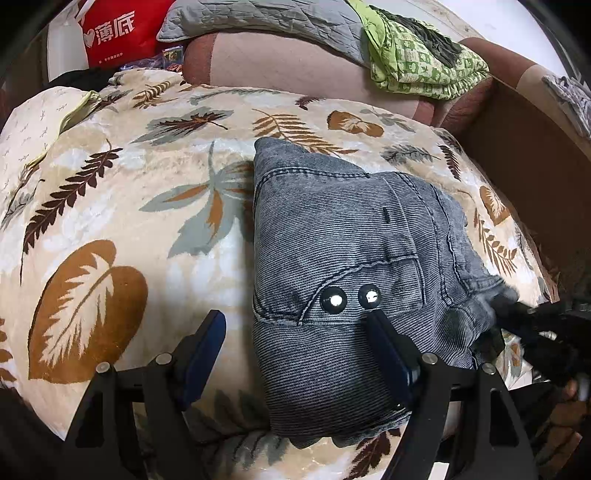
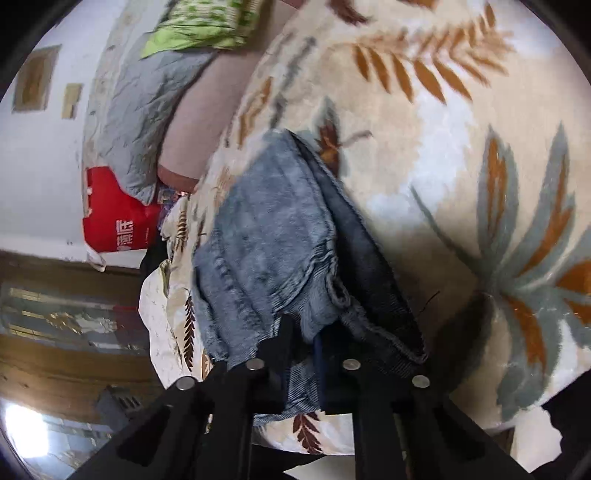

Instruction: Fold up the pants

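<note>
Grey-blue denim pants (image 1: 347,266) lie folded into a compact stack on a leaf-patterned blanket (image 1: 147,177). Two shiny metal buttons (image 1: 332,300) show near the front. My left gripper (image 1: 295,321) is open, its right finger resting over the pants' near edge, its left finger over the blanket. In the right wrist view my right gripper (image 2: 303,332) is shut on the edge of the pants (image 2: 269,236), pinching the layered waistband. The right gripper shows blurred at the right edge of the left wrist view (image 1: 532,317).
A brown sofa back (image 1: 280,62) holds a grey quilt (image 1: 266,18) and green patterned cloth (image 1: 424,62). A red bag (image 1: 118,33) stands at the back left. A cardboard box (image 1: 524,147) sits on the right.
</note>
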Available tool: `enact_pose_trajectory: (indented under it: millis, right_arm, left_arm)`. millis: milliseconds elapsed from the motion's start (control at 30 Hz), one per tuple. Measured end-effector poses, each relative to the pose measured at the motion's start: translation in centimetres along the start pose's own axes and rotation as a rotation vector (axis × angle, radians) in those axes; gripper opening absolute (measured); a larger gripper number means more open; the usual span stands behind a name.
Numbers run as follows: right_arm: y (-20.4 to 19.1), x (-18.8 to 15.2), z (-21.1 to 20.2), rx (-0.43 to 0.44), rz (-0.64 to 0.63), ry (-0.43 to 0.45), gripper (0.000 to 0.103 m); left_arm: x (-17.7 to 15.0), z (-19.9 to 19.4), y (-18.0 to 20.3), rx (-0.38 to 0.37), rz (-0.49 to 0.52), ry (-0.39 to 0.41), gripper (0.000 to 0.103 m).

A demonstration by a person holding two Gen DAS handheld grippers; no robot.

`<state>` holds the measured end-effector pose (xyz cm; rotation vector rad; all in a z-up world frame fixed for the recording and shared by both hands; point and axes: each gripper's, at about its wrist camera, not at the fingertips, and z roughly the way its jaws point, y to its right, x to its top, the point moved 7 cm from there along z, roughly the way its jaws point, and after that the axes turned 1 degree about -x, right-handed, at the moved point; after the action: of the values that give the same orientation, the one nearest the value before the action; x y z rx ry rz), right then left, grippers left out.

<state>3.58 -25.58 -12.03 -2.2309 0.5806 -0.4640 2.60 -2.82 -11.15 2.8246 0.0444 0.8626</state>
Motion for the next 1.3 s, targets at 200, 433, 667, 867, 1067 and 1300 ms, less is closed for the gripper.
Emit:
enact_pose_trajectory:
  millis: [200,433,667,867,1067,1300]
  right_arm:
    - [-3.7,-0.4,-4.7,0.031,-0.082,0.099,0.008]
    - [0.3,-2.2,-2.2,0.014,-0.035,-0.021,0.013]
    - [1.7,0.1,-1.1,0.083,0.167,0.03,0.094]
    - [1.1,1.3,-0.9,0.081,0.126,0.038,0.071]
    - [1.5,1.6,1.8,0.031,0.153,-0.009,0.07]
    - [1.9,1.6,2.3,-0.009,0.089,0.003,0.007]
  left_arm:
    - [1.2,-2.1,-0.6,-0.004,-0.035,0.038,0.079]
    - [1.3,-0.8,1.0,0.036,0.044,0.007,0.08]
    - [0.4,0.4,0.3,0.003,-0.001,-0.012,0.08]
    - [0.2,0.7,0.2,-0.005,-0.006,-0.008,0.081]
    - [0.2,0.6,0.2,-0.009,-0.008,-0.011,0.082]
    - [0.7,-0.1,0.1,-0.013,-0.02,-0.002,0.082]
